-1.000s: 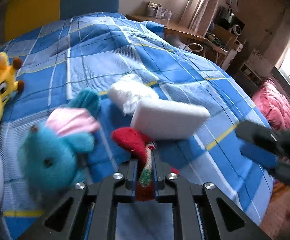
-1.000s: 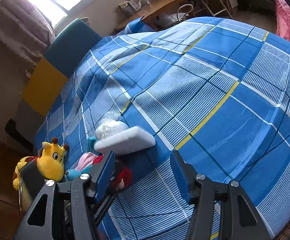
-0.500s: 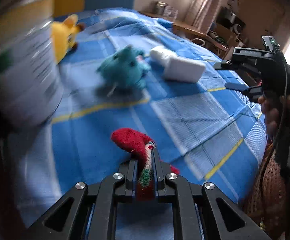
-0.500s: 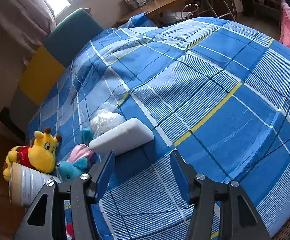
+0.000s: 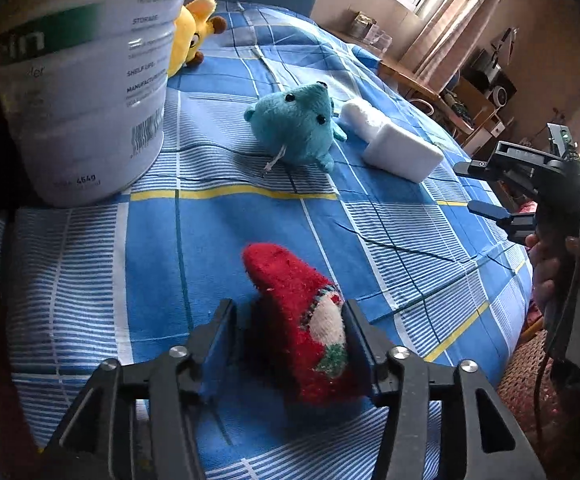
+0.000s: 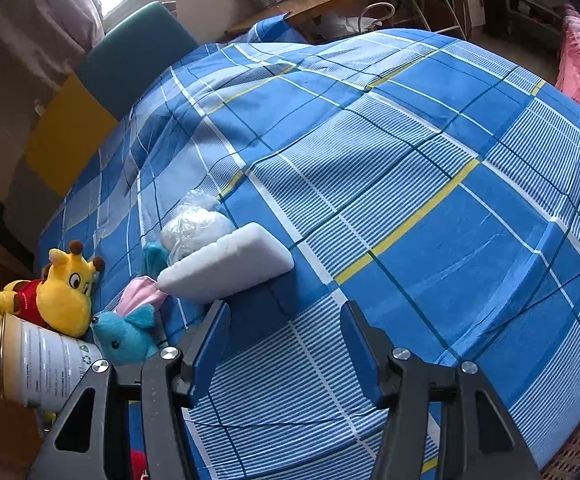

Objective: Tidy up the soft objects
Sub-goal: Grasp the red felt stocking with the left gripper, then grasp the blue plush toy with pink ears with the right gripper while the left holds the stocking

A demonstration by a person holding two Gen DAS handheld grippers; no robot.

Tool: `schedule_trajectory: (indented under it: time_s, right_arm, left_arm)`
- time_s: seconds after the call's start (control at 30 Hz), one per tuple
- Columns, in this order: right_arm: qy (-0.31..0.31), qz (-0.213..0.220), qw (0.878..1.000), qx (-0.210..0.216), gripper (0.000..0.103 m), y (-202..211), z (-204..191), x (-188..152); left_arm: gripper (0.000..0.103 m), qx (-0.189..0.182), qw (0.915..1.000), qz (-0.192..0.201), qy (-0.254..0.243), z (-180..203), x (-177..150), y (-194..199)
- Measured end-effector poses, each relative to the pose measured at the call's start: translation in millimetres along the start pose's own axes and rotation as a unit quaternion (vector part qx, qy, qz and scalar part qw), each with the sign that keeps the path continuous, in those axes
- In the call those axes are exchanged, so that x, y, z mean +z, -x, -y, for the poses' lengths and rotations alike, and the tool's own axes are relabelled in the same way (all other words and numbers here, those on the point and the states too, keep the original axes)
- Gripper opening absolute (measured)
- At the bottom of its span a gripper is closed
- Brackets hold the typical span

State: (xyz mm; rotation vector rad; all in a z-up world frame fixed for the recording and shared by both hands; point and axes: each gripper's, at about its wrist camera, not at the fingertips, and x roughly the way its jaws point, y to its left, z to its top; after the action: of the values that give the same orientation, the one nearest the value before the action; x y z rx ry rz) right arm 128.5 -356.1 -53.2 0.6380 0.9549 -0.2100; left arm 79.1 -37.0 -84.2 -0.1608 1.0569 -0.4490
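While the bed under its blue plaid quilt with white and yellow stripes (image 6: 430,184) fills most of both views, the soft items sit bunched at one end: lower left in the right wrist view, upper centre in the left.

Largest item there: tall white cylindrical tin with printed label (image 5: 82,80), upper left of the left view. Rigid, so judged not part of the soft set.

Next: yellow plush giraffe in a red shirt (image 6: 56,296), touching the tin in the right view. Teal plush animal with black bead eyes (image 5: 296,124), just beside the tin. White rectangular foam block (image 5: 400,152), leaning against a white wad wrapped in clear plastic film (image 6: 194,226).

Smallest: red knitted sock with white and green pattern (image 5: 302,320), bottom centre of the left view, lying on the quilt between the fingers of the left claw (image 5: 290,336). Jaws spread apart; the right finger touches the sock, the left finger stands clear. No grip.

Right claw (image 6: 286,340): jaws wide, nothing between them, hovering over bare quilt just beside the foam block.

Handling, judged: sock is light, limp, compressible and not fragile. It will sag and fold when lifted. Pinch across the thick mid-body, not the toe, and close fully since the knit gives.
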Motion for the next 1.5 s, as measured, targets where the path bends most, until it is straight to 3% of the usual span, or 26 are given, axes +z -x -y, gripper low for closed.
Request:
schedule_trajectory:
  time_s: [0.2, 0.33, 0.37, 0.43, 0.47, 0.57, 0.63, 0.83, 1.03, 1.13, 1.23, 1.47, 1.5]
  right_arm:
    - [0.005, -0.001, 1.0, -0.003, 0.058, -1.1, -1.9, -0.5]
    - [0.012, -0.001, 1.0, -0.005, 0.058, -2.3, -4.4, -0.6]
    - [0.014, -0.001, 1.0, -0.005, 0.058, -2.7, -5.5, -1.0]
    - [0.02, -0.001, 1.0, -0.005, 0.058, -3.4, -7.9, -1.7]
    - [0.026, -0.001, 1.0, -0.004, 0.058, -3.5, -9.8, -2.2]
    - [0.037, 0.0, 0.999, 0.005, 0.058, -3.1, -14.6, -3.5]
    - [0.047, -0.006, 0.999, 0.02, 0.058, -3.8, -19.5, -5.5]
    - [0.082, -0.078, 0.988, 0.101, 0.058, -20.8, -49.2, -20.9]
    - [0.037, -0.107, 0.979, 0.168, 0.064, -40.0, -83.7, -31.4]
    - [0.023, -0.102, 0.982, 0.159, 0.076, -55.8, -105.0, -30.1]
    - [0.02, -0.107, 0.983, 0.149, 0.078, -72.7, -127.8, -29.0]
    - [0.09, -0.117, 0.987, 0.068, 0.078, -109.6, -170.5, -31.1]
    - [0.103, -0.116, 0.986, 0.056, 0.072, -115.3, -172.8, -32.1]
  left_arm:
    - [0.071, -0.012, 0.9999, -0.006, 0.008, 11.3, 0.7, -4.9]
    - [0.072, 0.016, 0.9997, 0.006, -0.017, 21.9, -0.1, -12.0]
    - [0.069, 0.025, 0.9992, 0.012, -0.029, 24.8, -0.6, -14.3]
    - [0.047, 0.046, 0.9975, 0.022, -0.05, 27.6, -1.7, -16.4]
    - [0.03, 0.048, 0.997, 0.026, -0.056, 27.6, -2.5, -15.4]
    - [0.019, 0.043, 0.9974, 0.039, -0.042, 20.1, -5.2, -5.9]
    - [0.018, 0.055, 0.996, 0.053, -0.046, 14.6, -12.3, 4.0]
    - [0.021, 0.033, 0.9938, 0.085, -0.064, -7.3, -33.4, 15.3]
    - [0.02, 0.055, 0.9863, 0.11, -0.109, 5.2, -42.6, 14.0]
    - [0.021, 0.04, 0.9881, 0.112, -0.098, -0.5, -42.4, 15.1]
    - [0.023, 0.019, 0.991, 0.108, -0.077, -9.1, -40.9, 14.9]
    - [0.023, -0.001, 0.9922, 0.107, -0.064, -13.5, -40.0, 14.0]
    - [0.023, -0.004, 0.9924, 0.107, -0.062, -14.2, -39.8, 14.0]
